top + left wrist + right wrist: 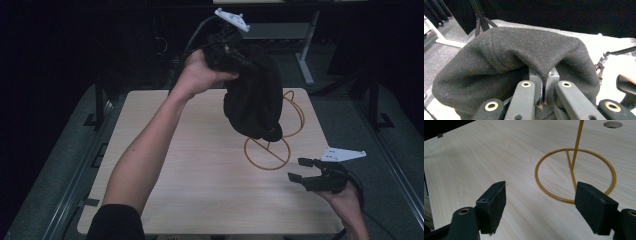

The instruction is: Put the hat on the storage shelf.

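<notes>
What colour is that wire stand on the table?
Mustard yellow; the wire stand shows best in the right gripper view.

table [200,165]: pale wood, lay under the fingers | grey floor [395,135]: surrounded it | white desk leg [305,55]: stood beyond

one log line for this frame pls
left gripper: shut on black hat, raised over yellow wire stand | right gripper: open, empty

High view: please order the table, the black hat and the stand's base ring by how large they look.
1. table
2. black hat, though it is lifted nearer the camera, which enlarges it
3. base ring
</notes>
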A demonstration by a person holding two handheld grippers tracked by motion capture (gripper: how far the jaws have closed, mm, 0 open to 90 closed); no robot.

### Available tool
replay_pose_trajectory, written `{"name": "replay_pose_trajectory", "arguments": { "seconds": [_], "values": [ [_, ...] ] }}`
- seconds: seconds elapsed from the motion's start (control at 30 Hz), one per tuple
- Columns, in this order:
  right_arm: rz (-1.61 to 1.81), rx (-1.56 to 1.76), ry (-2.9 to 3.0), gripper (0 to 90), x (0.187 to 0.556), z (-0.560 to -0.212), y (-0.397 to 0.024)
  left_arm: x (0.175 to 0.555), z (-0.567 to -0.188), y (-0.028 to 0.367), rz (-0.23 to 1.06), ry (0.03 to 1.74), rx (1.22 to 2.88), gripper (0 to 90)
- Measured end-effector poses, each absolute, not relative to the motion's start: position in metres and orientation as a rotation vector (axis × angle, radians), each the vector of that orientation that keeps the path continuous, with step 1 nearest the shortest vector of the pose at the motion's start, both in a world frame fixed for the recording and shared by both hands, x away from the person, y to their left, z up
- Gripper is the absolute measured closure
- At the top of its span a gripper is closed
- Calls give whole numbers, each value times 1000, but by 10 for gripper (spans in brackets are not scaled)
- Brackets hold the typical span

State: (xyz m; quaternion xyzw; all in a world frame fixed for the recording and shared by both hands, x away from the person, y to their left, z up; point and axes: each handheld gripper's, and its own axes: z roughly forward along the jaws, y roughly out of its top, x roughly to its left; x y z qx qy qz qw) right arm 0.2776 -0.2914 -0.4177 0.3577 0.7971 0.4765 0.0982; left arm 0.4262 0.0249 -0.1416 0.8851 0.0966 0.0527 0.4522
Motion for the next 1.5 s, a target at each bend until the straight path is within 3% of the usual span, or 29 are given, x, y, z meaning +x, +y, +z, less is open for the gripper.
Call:
{"name": "replay_pose_trajectory", "arguments": {
  "seconds": [0.17, 0.4, 0.5, 0.6, 0.83, 1.5],
  "values": [
    [1418, 1072, 2358, 246, 278, -419, -294, 433, -147, 0, 79, 251, 2151, 873],
    [1420, 1094, 2351, 246, 279, -421, -297, 450, -184, -75, 13, 293, 2216, 862],
    [1418, 1098, 2358, 251, 280, -423, -298, 461, -206, -100, -114, 346, 2192, 741],
    [1419, 1108, 2358, 251, 279, -426, -301, 466, -222, -120, -88, 348, 2265, 696],
    [1413, 1125, 2338, 251, 272, -427, -309, 461, -217, -118, -42, 319, 2238, 621],
    [1399, 1133, 2320, 241, 272, -426, -309, 451, -215, -85, 7, 319, 2224, 588]
  ]
}}
